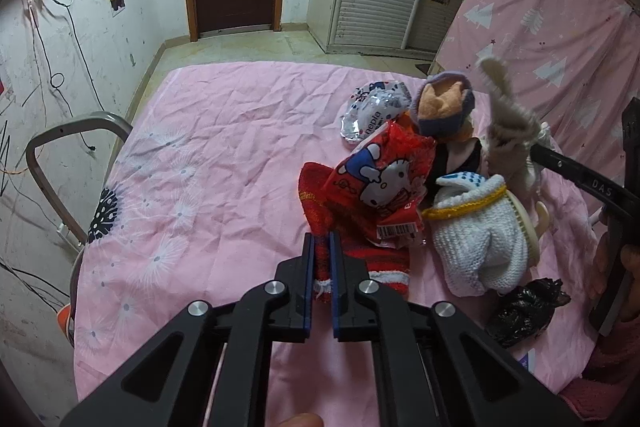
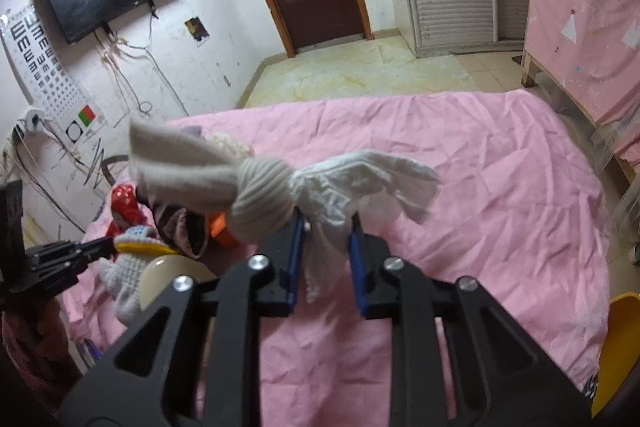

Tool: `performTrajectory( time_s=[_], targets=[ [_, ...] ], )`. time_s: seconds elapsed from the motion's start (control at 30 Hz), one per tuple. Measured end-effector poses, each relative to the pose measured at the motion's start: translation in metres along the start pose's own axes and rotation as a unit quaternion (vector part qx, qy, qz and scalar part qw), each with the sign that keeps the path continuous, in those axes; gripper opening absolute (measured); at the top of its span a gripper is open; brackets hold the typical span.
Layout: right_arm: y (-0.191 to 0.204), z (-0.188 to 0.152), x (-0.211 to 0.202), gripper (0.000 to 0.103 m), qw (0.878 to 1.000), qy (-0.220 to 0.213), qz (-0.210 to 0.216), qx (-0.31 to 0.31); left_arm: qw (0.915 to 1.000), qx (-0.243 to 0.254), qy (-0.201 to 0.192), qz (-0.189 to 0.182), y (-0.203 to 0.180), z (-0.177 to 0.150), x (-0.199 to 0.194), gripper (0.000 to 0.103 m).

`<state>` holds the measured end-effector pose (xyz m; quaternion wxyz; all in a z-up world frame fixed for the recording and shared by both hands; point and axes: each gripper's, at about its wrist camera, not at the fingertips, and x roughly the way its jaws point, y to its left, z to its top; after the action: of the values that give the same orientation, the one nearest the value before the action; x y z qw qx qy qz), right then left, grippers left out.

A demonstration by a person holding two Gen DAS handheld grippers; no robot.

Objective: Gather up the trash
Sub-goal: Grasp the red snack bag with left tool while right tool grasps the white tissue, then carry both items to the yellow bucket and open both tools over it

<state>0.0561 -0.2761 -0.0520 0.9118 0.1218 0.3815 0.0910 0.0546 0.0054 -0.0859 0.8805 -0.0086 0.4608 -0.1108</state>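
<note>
My left gripper is shut on a red fuzzy sock lying on the pink bedsheet. A red cartoon-cat wrapper lies on that sock, with a silver wrapper behind it. A white knit glove and a black plastic bag lie to the right. My right gripper is shut on a crumpled white tissue, and a beige sock is bunched against its left finger. The left wrist view shows the right gripper lifting that beige sock.
A purple and orange sock lies in the pile, and a cream round brush sits beside the glove. A metal chair frame stands at the bed's left edge. A yellow object sits at the lower right. A pink sheet hangs at right.
</note>
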Motion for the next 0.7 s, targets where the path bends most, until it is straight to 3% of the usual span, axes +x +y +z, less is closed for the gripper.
performTrajectory(
  time_s=[0.2,0.7],
  targets=[
    [0.0,-0.001,-0.027,0.018,1.0,-0.03,-0.001,0.003,0.9999,0.002,-0.012,0.0,-0.008,0.001,-0.01,0.0],
    [-0.007,-0.007,-0.074,0.018,0.997,-0.083,0.003,-0.001,0.9945,0.011,-0.097,0.037,-0.022,0.008,-0.086,0.0]
  ],
)
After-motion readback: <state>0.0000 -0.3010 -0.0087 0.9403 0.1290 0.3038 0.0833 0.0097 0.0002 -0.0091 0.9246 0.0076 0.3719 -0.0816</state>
